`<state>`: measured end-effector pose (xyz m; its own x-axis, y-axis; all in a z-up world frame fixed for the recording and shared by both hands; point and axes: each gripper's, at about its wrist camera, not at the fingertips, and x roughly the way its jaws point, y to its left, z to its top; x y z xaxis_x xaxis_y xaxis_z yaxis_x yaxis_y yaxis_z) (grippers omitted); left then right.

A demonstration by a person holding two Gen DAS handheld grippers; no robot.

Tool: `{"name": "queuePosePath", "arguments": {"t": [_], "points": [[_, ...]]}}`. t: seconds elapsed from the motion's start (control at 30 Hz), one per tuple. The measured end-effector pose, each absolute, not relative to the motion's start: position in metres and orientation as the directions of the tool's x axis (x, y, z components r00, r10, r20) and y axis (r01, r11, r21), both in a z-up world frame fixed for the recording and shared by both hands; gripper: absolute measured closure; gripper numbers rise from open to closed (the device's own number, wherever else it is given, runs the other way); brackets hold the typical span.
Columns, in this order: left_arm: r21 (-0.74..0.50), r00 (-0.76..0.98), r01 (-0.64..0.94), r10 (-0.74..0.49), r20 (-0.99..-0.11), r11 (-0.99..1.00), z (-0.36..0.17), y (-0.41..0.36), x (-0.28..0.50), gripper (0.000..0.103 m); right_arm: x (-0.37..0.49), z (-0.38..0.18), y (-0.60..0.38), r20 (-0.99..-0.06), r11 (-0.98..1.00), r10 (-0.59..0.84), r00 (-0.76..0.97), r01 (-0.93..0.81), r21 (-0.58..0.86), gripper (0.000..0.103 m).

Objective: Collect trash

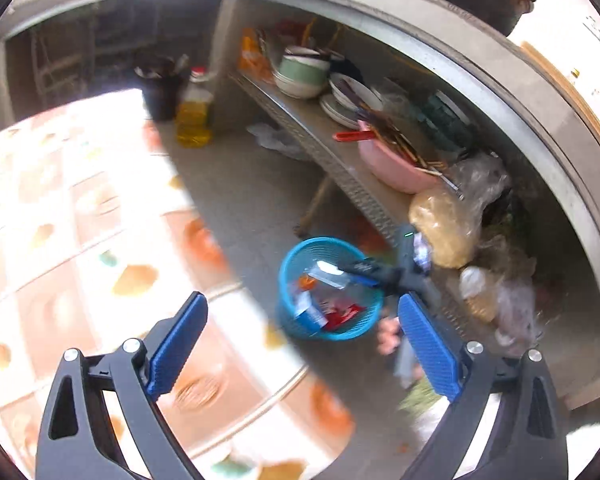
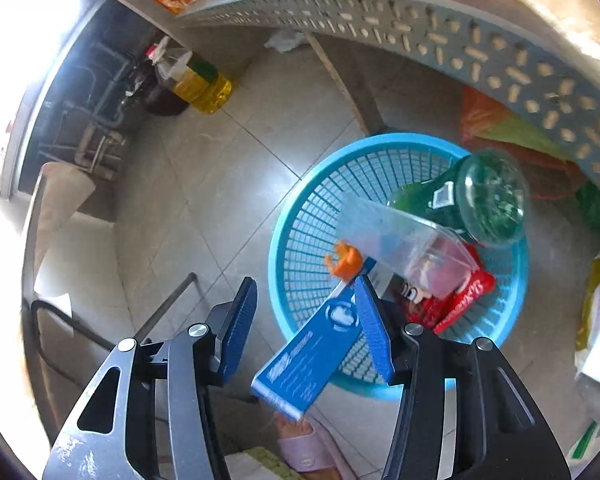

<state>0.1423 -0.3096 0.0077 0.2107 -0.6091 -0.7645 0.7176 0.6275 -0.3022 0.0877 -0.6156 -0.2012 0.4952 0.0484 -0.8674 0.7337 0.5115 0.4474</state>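
A round blue plastic basket (image 2: 296, 216) stands on the tiled floor under a shelf. In it lie a green bottle (image 2: 480, 196), a clear plastic bag (image 2: 396, 232), a red wrapper (image 2: 460, 300) and an orange ring cap (image 2: 344, 260). My right gripper (image 2: 306, 280) hangs open over the basket's near rim. A flat blue box (image 2: 308, 356) sits loose between its fingers, leaning on the right one and apart from the left one. In the left wrist view the basket (image 1: 300, 248) is farther off, and my left gripper (image 1: 302, 298) is open and empty.
A perforated metal shelf (image 2: 420, 28) overhangs the basket and carries bowls (image 1: 304, 72), plates and a pink basin (image 1: 392, 168). A yellow oil bottle (image 2: 204, 84) stands on the floor. A patterned tablecloth (image 1: 60, 220) fills the left. A foot in a pink slipper (image 2: 304, 444) is below.
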Motion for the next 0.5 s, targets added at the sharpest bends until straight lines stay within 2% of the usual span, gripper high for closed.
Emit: {"name": "queuePosePath", "arguments": {"t": [0.17, 0.27, 0.37, 0.43, 0.5], "points": [[-0.247, 0.265, 0.744, -0.614, -0.744, 0.621, 0.007, -0.265, 0.112, 0.008, 0.055, -0.157, -0.577, -0.856, 0.588, -0.016, 0.516, 0.698, 0.409, 0.050], [-0.238, 0.282, 0.757, -0.632, -0.721, 0.609, 0.007, -0.248, 0.092, 0.007, 0.030, -0.122, -0.542, -0.838, 0.637, -0.060, 0.542, 0.667, 0.385, 0.043], [-0.248, 0.305, 0.749, -0.653, -0.694, 0.614, 0.007, -0.234, 0.073, 0.006, 0.008, -0.081, -0.498, -0.819, 0.712, -0.124, 0.560, 0.625, 0.320, 0.033], [-0.232, 0.333, 0.743, -0.647, -0.686, 0.628, 0.007, -0.227, 0.058, 0.006, -0.003, -0.054, -0.469, -0.794, 0.758, -0.182, 0.580, 0.597, 0.261, 0.019], [-0.205, 0.367, 0.734, -0.633, -0.682, 0.647, 0.010, -0.221, 0.044, 0.006, -0.017, -0.026, -0.438, -0.749, 0.797, -0.260, 0.609, 0.573, 0.190, 0.011]]}}
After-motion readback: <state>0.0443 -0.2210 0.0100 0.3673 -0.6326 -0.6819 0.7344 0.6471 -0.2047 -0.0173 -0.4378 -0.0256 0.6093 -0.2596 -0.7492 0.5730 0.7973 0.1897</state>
